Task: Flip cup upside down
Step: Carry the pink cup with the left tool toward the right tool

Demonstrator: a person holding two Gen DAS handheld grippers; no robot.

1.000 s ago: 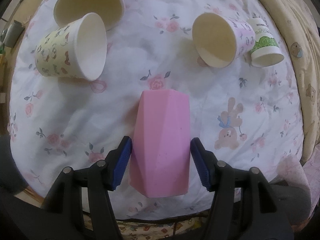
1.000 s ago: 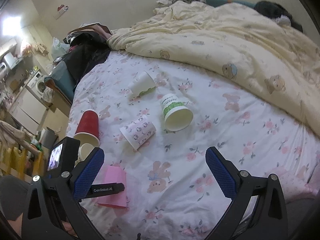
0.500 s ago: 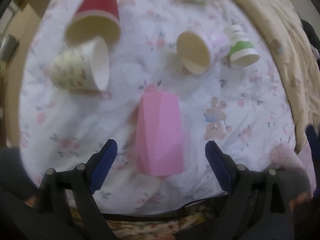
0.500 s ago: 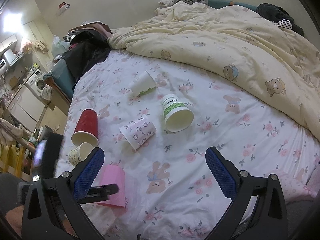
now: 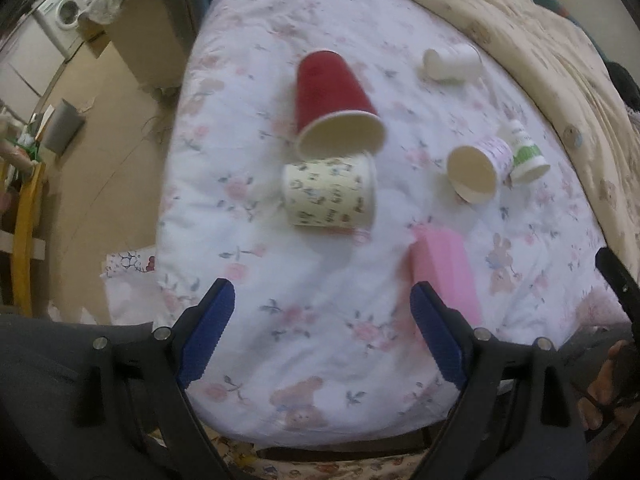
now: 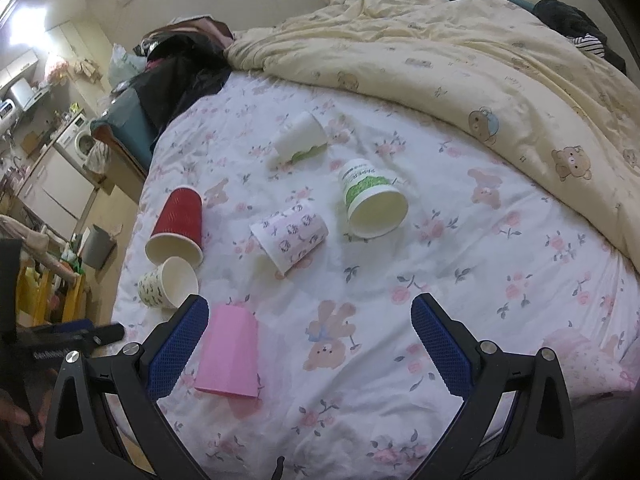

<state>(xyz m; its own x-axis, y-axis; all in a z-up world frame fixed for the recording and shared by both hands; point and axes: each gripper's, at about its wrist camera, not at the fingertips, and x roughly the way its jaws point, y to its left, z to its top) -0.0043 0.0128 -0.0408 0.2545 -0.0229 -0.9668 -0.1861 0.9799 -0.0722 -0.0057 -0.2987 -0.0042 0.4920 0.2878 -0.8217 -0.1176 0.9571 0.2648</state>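
**Pink cup standing inverted on the bed, both grippers spread and empty**

The pink cup [image 6: 228, 352] is shown standing mouth-down on the floral bed sheet [image 6: 460, 264], its wider rim against the fabric and its narrower base uppermost. In the right wrist view it is placed at about 7 o'clock, just beside the left finger of the right gripper [image 6: 310, 344], whose jaws are spread wide with nothing between them. In the left wrist view the same cup [image 5: 444, 272] is seen at about 4 o'clock, partly behind the right finger of the left gripper [image 5: 322, 332]; these jaws are likewise spread apart and hold nothing, and the cup lies outside the gap.

Five paper cups are seen lying on their sides further up the sheet. A red cup [image 6: 176, 226] is found at 9 o'clock in the right wrist view, with a cream patterned cup [image 6: 166, 284] touching or nearly touching its rim just below. A pink-printed cup [image 6: 290, 236] is placed near the centre, a green-labelled cup [image 6: 370, 204] just to its right, and a white cup [image 6: 300, 138] at 12 o'clock. A yellow bear-print duvet [image 6: 460, 68] is bunched across the far side of the bed.
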